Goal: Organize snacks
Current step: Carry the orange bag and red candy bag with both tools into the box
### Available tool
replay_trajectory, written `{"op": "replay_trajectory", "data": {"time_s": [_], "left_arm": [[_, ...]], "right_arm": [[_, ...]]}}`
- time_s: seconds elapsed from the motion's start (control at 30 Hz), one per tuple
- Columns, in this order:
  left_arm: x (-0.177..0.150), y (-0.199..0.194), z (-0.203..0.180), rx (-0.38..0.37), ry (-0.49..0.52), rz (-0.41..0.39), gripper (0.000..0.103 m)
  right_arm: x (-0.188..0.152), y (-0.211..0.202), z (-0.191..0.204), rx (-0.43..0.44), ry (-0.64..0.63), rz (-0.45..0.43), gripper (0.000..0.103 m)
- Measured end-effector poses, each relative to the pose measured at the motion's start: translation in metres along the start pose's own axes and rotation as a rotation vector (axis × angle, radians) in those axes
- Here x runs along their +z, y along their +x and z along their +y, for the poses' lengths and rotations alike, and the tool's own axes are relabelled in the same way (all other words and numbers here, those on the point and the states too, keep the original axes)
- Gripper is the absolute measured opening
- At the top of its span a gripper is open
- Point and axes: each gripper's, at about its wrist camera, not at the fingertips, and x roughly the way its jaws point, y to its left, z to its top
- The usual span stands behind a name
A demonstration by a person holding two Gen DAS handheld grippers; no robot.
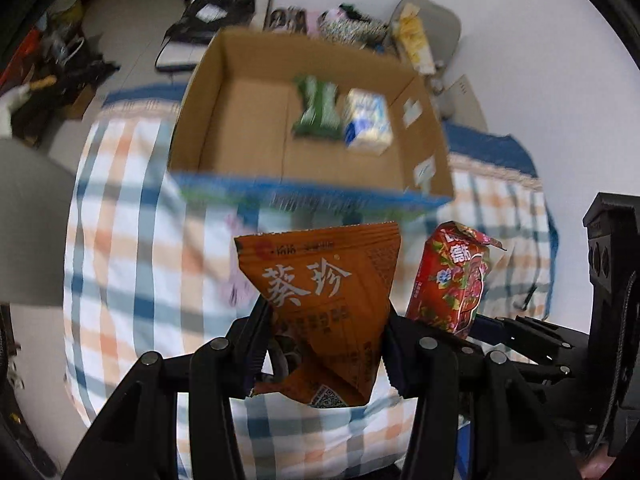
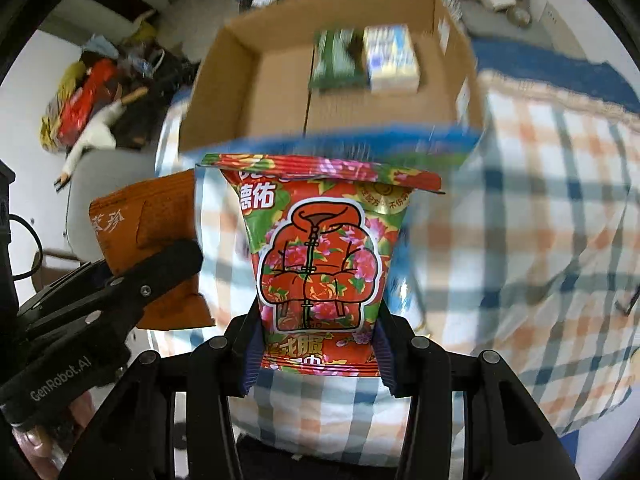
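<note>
Left gripper (image 1: pixel 326 344) clamps an orange packet (image 1: pixel 324 304) (white characters); right gripper (image 2: pixel 318 344) clamps a red floral packet (image 2: pixel 320 256).

You're in a lived-in home room: plaid bedding (image 1: pixel 132 220), grey chair (image 1: pixel 436 28), clutter on the far-left floor (image 1: pixel 132 20).

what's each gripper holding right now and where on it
The left gripper pinches the orange snack packet by its lower half. The right gripper pinches the red floral snack packet near its bottom edge.
</note>
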Motion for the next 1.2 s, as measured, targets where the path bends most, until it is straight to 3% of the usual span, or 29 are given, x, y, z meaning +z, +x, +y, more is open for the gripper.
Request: {"op": "replay_trajectory", "data": {"time_s": [0.2,0.3,0.63,0.93,1.2], "left_arm": [[0.067,-0.009,-0.009,0.049,0.045,-0.052,0.046],[0.101,0.002,-0.006,0.065,0.048,-0.029,0.046],[0.192,0.073,0.012,0.117,0.027,0.097,0.046],[0.225,0.148,0.035,0.121,-0.019,0.221,0.046],[0.238,0.184,0.046,0.112,-0.039,0.284,0.046]], "right_arm": [[0.072,-0.029,-0.009,-0.048,0.017,-0.069,0.049],[0.106,-0.032,-0.012,-0.075,0.023,-0.061,0.049],[0.201,0.033,-0.028,-0.189,0.030,0.068,0.049],[0.210,0.112,-0.056,-0.221,0.052,0.223,0.049],[0.209,0.146,-0.060,-0.249,0.040,0.292,0.049]]}}
